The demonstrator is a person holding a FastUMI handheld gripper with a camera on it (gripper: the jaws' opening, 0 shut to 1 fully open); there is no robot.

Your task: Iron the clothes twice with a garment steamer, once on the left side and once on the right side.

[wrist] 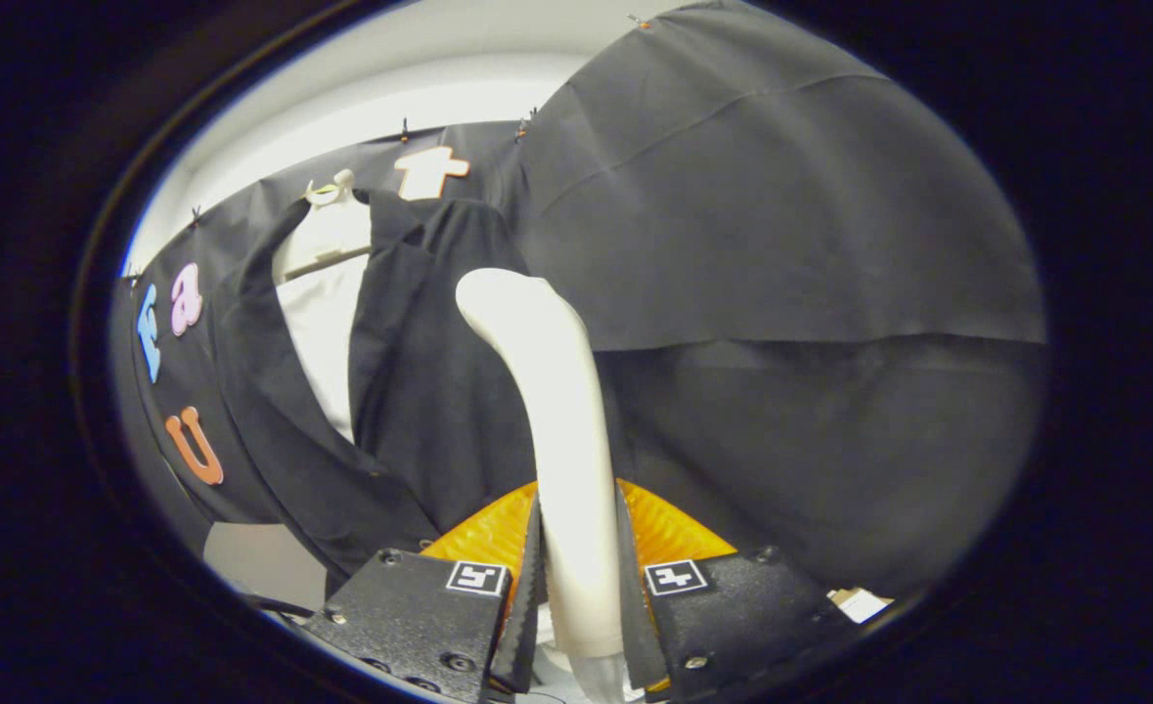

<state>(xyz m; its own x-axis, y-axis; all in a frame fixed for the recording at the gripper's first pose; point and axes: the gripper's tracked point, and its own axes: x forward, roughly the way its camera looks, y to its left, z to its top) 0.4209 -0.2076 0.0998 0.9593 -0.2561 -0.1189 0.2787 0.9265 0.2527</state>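
Black cloth wall behind, dark jacket point(420, 391) on a white hanger point(327, 191) over a white shirt point(327, 323). Tool point(581, 587) clamped on the white garment steamer point(556, 411) handle — head up near the right lapel. Risk: slipping in the grip, or snagging and swinging the jacket.

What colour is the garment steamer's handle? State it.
White, plain; the gripper is shut on the garment steamer, clearest in the gripper view.
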